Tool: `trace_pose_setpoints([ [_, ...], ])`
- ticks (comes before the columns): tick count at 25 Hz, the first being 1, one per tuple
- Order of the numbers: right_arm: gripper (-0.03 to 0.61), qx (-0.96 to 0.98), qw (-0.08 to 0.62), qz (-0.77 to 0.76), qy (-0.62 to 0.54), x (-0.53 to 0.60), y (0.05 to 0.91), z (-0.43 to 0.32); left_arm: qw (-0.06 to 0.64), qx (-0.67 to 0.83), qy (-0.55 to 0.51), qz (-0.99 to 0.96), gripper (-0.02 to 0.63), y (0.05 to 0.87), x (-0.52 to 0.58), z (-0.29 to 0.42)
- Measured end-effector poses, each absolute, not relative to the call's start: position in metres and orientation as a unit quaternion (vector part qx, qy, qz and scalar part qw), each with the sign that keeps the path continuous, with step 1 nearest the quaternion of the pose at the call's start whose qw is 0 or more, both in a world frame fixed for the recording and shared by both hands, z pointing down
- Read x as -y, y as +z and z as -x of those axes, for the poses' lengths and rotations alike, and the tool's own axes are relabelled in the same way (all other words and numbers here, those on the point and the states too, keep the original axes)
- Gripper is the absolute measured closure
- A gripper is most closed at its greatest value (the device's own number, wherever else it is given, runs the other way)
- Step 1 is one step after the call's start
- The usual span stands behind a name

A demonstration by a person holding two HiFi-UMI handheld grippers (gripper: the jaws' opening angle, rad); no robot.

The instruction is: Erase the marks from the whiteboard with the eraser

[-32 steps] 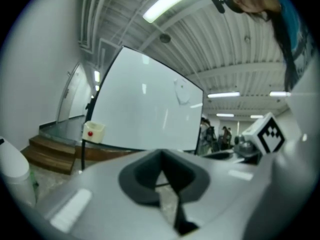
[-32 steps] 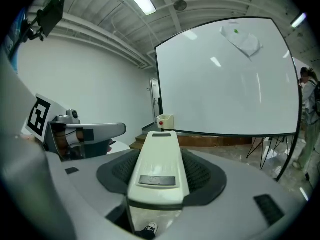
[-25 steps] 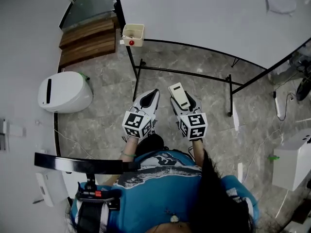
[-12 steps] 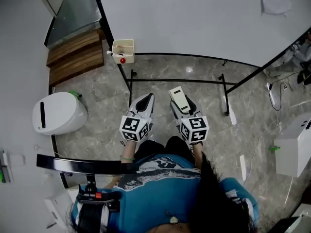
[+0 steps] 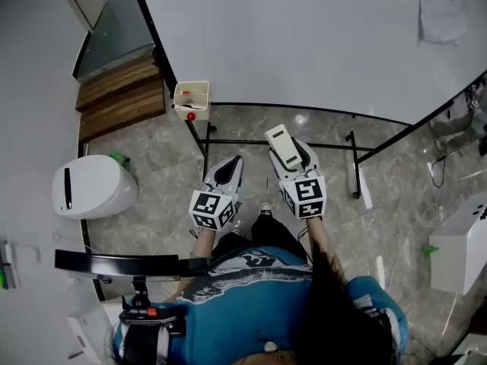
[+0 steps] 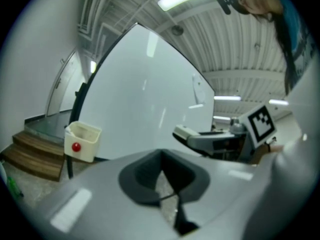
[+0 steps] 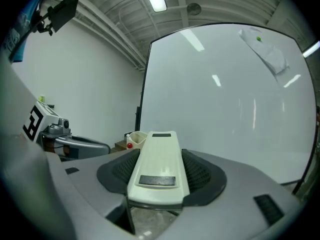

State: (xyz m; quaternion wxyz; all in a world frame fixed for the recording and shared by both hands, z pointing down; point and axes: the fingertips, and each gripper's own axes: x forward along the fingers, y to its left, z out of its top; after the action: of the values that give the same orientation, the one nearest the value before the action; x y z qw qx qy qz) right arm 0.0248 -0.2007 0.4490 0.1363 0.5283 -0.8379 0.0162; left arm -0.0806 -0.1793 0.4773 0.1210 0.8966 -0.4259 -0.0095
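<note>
A large white whiteboard in a thin black frame (image 5: 304, 44) stood on black legs ahead of you and filled the top of the head view. Below it lay a grey marbled stone floor (image 5: 152, 150).

You held both tools low in front of your body, side by side and apart from the board. The left gripper (image 5: 230, 169) had its jaws together with nothing between them, and it hung idle. The right gripper (image 5: 297, 160) was clamped on a cream, oblong plastic eraser (image 5: 280, 144). The eraser lay lengthwise between the jaws, its far end jutting past them toward the board. It touched nothing else.

A small cream open-topped box with a red dot (image 5: 191, 99) hung on the board's left frame, near its lower corner.

High at the board's right sat a pale greyish patch with a green dot (image 5: 444, 6). I could not tell whether it was a smear or a sheet pinned there. The rest of the board looked clean in all three views.

The step in hand seemed to be carrying the eraser up to the board. To do it well, you would likely need to raise the right gripper toward whatever marks remain. Turn the eraser's wiping face flat to the board before contact, then press evenly so it does not twist in the jaws.
</note>
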Motion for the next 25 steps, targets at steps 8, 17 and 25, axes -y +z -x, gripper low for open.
trace_pose_setpoints([
  [8,0.314,0.837,0.170,-0.497,-0.152,0.296,0.391,-0.037,0.102,0.475,-0.034,-0.873,0.611,0.456,0.247,0.066],
  [17,0.314,0.823,0.155,-0.466,-0.286,0.369,0.344,-0.039,0.089,0.495,-0.019,-0.864,0.611,0.457,0.287,0.025],
  [25,0.316,0.821,0.137,-0.418,-0.365,0.395,0.322,0.002,0.093,0.511,-0.004,-0.855,0.611,0.462,0.305,0.022],
])
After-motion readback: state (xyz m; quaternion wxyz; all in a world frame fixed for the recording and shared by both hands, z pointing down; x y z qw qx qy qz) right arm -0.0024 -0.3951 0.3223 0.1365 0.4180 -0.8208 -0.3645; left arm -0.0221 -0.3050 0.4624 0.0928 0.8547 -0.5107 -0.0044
